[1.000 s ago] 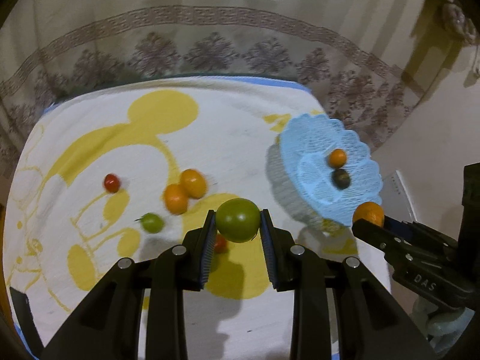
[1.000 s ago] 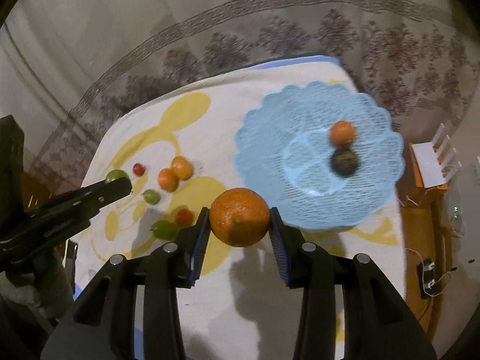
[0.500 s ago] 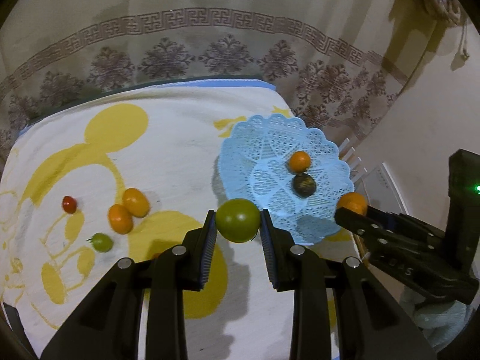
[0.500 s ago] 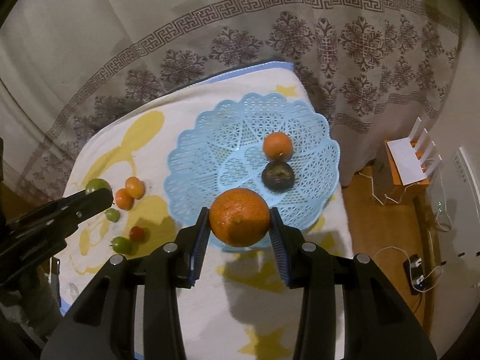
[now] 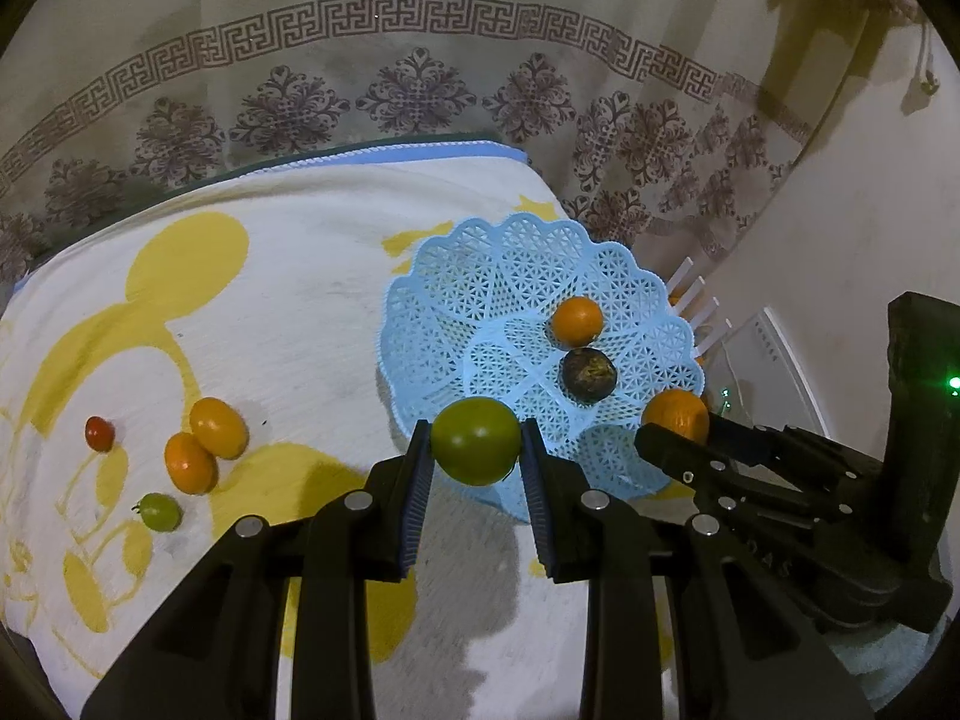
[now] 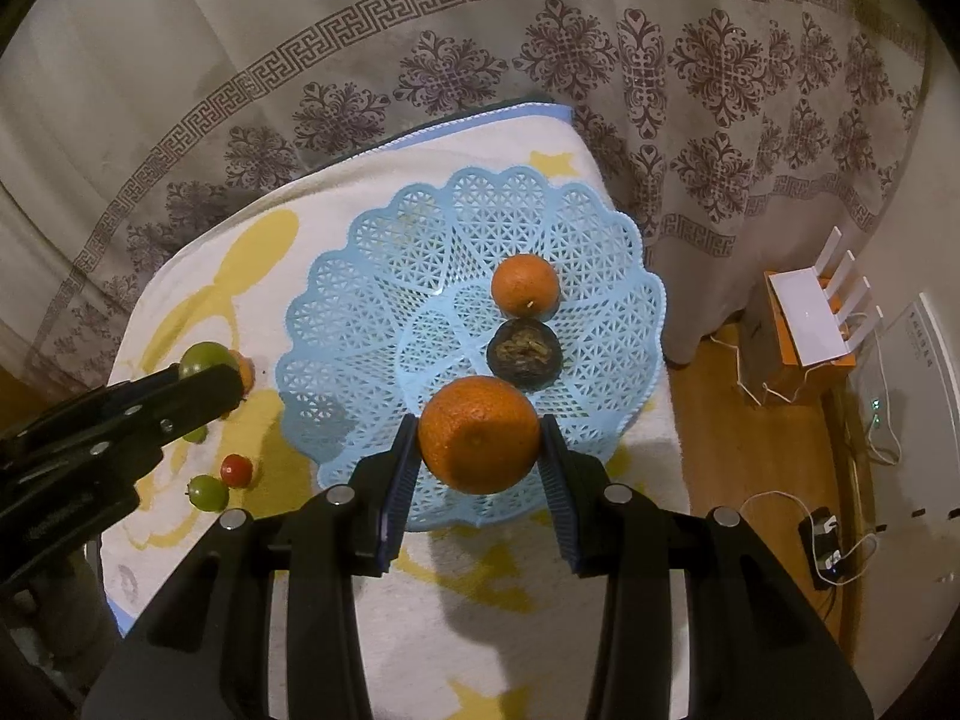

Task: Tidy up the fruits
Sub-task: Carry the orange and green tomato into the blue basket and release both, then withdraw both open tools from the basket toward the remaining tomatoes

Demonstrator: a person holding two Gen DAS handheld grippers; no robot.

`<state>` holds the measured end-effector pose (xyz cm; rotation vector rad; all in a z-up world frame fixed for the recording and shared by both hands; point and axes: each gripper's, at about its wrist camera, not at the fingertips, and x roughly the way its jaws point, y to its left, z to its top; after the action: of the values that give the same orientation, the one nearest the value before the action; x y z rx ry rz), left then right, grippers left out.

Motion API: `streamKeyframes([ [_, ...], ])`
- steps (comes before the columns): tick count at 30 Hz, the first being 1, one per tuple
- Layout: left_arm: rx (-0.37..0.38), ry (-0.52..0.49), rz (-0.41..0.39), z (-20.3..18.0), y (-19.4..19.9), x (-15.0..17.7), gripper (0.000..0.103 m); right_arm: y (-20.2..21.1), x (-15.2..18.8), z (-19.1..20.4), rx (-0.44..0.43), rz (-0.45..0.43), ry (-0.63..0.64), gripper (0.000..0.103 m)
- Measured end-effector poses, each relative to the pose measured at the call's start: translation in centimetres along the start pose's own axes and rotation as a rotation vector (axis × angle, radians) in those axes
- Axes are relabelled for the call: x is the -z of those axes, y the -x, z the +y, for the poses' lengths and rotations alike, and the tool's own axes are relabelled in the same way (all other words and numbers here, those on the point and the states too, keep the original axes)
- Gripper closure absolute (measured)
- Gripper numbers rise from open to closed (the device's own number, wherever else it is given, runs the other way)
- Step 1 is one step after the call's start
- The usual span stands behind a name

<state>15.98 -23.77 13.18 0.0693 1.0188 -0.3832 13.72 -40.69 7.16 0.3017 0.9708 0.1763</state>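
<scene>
My left gripper is shut on a green tomato, held above the near left rim of the light blue lattice basket. My right gripper is shut on a large orange over the basket's near side. Inside the basket lie a small orange and a dark round fruit. On the cloth to the left remain two oranges, a small green tomato and a red cherry tomato.
A white cloth with a yellow cartoon print covers the table. A patterned curtain hangs behind. Right of the table on the wooden floor are a white router, cables and a power strip.
Both grippers have moved toward the basket with their fruit, so the basket now sits nearer and more central in both views. Neither grip changed.
</scene>
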Motion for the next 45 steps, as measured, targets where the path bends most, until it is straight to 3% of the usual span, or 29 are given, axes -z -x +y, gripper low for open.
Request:
streamKeyframes([
  [7, 0.002, -0.017, 0.008, -0.6, -1.0, -0.5, 0.071, -0.2, -0.2, -0.5, 0.006, 0.004, -0.017, 0.061],
  [8, -0.001, -0.018, 0.006, -0.6, -1.0, -0.5, 0.06, -0.2, -0.3, -0.6, 0.011, 0.006, -0.024, 0.061],
  [9, -0.008, -0.016, -0.004, -0.6, -1.0, -0.5, 0.046, -0.2, -0.3, -0.8, 0.011, 0.001, -0.036, 0.051],
  [10, -0.018, -0.012, -0.019, -0.5, -1.0, -0.5, 0.043, 0.0, -0.3, -0.9, 0.008, -0.012, -0.043, 0.04],
  [17, -0.042, 0.027, -0.017, 0.9, -0.9, -0.3, 0.043, 0.8, -0.4, -1.2, 0.029, -0.04, -0.058, 0.039],
  [24, -0.067, 0.077, -0.029, 2.7, 0.4, 0.2, 0.023, 1.4, 0.0, -0.4, 0.028, -0.056, -0.071, 0.039],
  [45, -0.145, 0.179, -0.047, 9.6, 6.0, 3.9, 0.019, 3.2, 1.4, 4.4, 0.009, -0.094, -0.067, 0.031],
])
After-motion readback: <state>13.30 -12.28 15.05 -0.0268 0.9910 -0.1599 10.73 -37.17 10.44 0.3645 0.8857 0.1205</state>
